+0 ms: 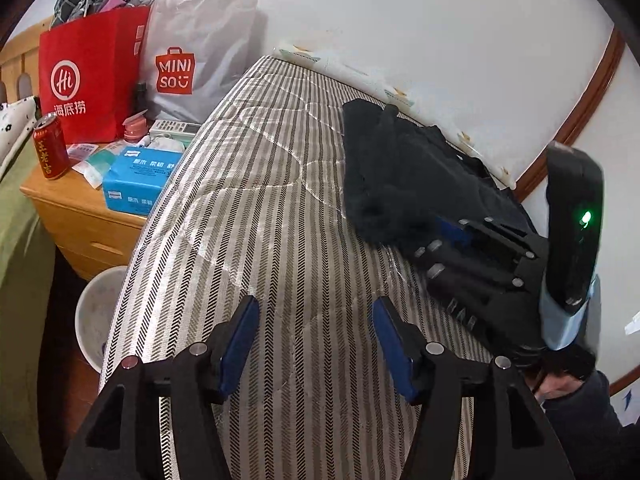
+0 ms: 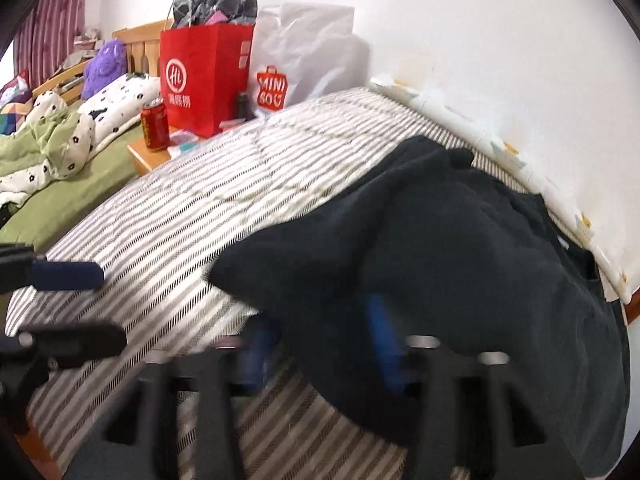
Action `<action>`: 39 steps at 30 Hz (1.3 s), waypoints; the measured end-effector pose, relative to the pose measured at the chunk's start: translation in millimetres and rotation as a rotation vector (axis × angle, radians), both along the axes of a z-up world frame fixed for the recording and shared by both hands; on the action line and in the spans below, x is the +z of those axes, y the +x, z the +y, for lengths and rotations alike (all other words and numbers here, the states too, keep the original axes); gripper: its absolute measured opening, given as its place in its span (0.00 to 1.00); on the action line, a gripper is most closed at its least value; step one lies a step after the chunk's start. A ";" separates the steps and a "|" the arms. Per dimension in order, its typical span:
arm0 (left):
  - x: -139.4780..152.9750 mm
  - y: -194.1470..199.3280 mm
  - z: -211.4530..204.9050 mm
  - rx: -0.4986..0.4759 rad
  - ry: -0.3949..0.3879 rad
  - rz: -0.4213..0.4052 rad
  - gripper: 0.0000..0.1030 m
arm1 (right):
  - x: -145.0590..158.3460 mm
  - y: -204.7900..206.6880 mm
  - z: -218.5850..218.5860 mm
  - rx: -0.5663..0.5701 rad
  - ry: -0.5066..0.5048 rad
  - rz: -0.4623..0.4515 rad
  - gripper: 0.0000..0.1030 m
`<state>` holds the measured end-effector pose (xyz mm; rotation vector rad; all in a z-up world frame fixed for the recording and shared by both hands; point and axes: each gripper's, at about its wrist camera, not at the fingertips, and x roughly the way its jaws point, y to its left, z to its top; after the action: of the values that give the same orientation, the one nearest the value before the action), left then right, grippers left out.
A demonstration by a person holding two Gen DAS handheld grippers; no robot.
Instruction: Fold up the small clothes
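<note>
A black garment [image 1: 404,176] lies bunched on the striped mattress [image 1: 260,208] near the wall; it also fills the right wrist view [image 2: 460,248]. My left gripper [image 1: 316,344] is open and empty, hovering over bare mattress left of the garment. My right gripper [image 2: 320,344] is at the garment's near edge, its blue pads apart with cloth draped over and between them; the view is blurred. In the left wrist view the right gripper [image 1: 440,240] reaches into the garment's near end. The left gripper's fingers [image 2: 68,276] show at the left edge of the right wrist view.
A wooden nightstand [image 1: 80,216] left of the mattress holds a red bag [image 1: 88,80], a white Miniso bag [image 1: 200,56], a red can [image 1: 50,148] and a blue tissue pack [image 1: 136,180]. A white bin [image 1: 96,316] stands below. The wall [image 1: 440,40] runs along the far side.
</note>
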<state>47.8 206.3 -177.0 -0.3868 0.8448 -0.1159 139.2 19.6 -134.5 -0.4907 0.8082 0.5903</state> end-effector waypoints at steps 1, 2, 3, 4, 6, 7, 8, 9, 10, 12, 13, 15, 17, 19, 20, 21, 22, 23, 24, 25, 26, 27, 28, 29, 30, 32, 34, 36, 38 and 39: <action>0.5 0.8 -2.4 0.004 0.013 0.001 0.56 | 1.7 3.3 -1.6 -0.005 0.017 0.015 0.14; 1.2 2.1 -6.3 0.006 0.029 0.001 0.57 | 3.6 6.8 -2.6 -0.013 0.037 0.030 0.13; 2.1 3.3 -9.6 0.006 0.040 0.000 0.57 | 7.2 10.3 -8.2 -0.021 0.077 0.051 0.13; 2.7 5.7 -15.3 0.005 0.055 0.002 0.57 | 11.4 13.2 -14.0 -0.028 0.111 0.070 0.12; 4.3 9.4 -24.1 0.007 0.087 0.002 0.58 | 25.1 17.6 -31.4 -0.052 0.192 0.088 0.11; 5.3 11.9 -29.5 0.004 0.100 0.003 0.58 | 32.8 18.7 -40.6 -0.064 0.227 0.086 0.11; 6.0 15.2 -35.0 -0.004 0.100 0.008 0.58 | 43.1 20.7 -53.6 -0.079 0.274 0.081 0.11; 6.7 17.7 -39.3 -0.007 0.098 0.011 0.58 | 51.2 22.0 -63.8 -0.089 0.308 0.075 0.11; 8.1 20.4 -44.3 -0.009 0.095 0.011 0.58 | 59.4 23.6 -74.3 -0.101 0.337 0.067 0.11; 10.9 26.3 -54.7 -0.017 0.087 0.010 0.58 | 76.5 29.4 -100.5 -0.137 0.393 0.044 0.11; 12.5 29.9 -62.5 -0.020 0.082 0.012 0.58 | 83.3 31.0 -112.9 -0.156 0.414 0.033 0.11; 14.7 35.0 -75.7 -0.031 0.074 0.006 0.58 | 96.7 35.6 -143.1 -0.199 0.451 0.009 0.11; 16.6 40.2 -90.0 -0.044 0.072 0.005 0.58 | 104.1 40.8 -171.5 -0.240 0.482 -0.001 0.11; 18.7 44.8 -108.2 -0.069 0.071 -0.002 0.58 | 107.8 46.4 -207.1 -0.286 0.520 0.009 0.11; 19.5 46.6 -115.8 -0.079 0.073 -0.005 0.58 | 108.2 48.4 -223.6 -0.304 0.534 0.011 0.11; 20.7 48.6 -123.3 -0.089 0.074 -0.009 0.58 | 108.6 49.3 -241.1 -0.323 0.545 0.009 0.10; 22.0 50.5 -131.1 -0.101 0.072 -0.017 0.58 | 108.3 49.0 -257.6 -0.342 0.553 0.003 0.10; 23.5 52.8 -138.8 -0.111 0.067 -0.022 0.58 | 106.5 48.5 -272.6 -0.355 0.557 0.001 0.10; 24.7 54.3 -145.0 -0.119 0.060 -0.027 0.58 | 104.4 48.2 -283.0 -0.364 0.555 0.000 0.10; 26.0 56.3 -151.8 -0.133 0.049 -0.032 0.58 | 100.9 45.5 -295.4 -0.379 0.550 0.000 0.10; 27.5 59.0 -158.5 -0.146 0.041 -0.036 0.58 | 94.6 44.4 -309.7 -0.401 0.545 0.006 0.10; 28.8 60.9 -165.5 -0.160 0.037 -0.040 0.58 | 88.9 43.5 -318.5 -0.415 0.542 0.016 0.10; 29.6 61.9 -170.0 -0.167 0.039 -0.041 0.58 | 81.7 43.5 -327.7 -0.428 0.539 0.031 0.11; 30.6 63.3 -176.7 -0.178 0.046 -0.043 0.58 | 73.4 43.2 -336.0 -0.443 0.531 0.048 0.11; 31.1 64.3 -182.9 -0.190 0.052 -0.044 0.58 | 64.7 43.5 -344.2 -0.457 0.527 0.066 0.12; 32.0 64.7 -193.9 -0.213 0.058 -0.045 0.58 | 50.7 43.1 -357.0 -0.475 0.532 0.102 0.15; 32.4 65.1 -201.6 -0.244 0.058 -0.053 0.58 | 42.7 39.4 -368.0 -0.505 0.539 0.124 0.28; 33.6 62.5 -205.8 -0.269 0.040 -0.073 0.59 | 43.2 35.8 -377.9 -0.533 0.552 0.109 0.40; 34.6 59.6 -210.8 -0.281 0.032 -0.080 0.60 | 45.0 34.7 -381.8 -0.531 0.596 0.105 0.56; 35.2 58.6 -214.2 -0.293 0.025 -0.083 0.60 | 44.8 36.1 -384.7 -0.526 0.619 0.114 0.60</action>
<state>106.3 -7.9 -141.8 -0.2315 0.8164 -0.3897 175.3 -365.1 -89.7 0.3218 0.7745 0.3483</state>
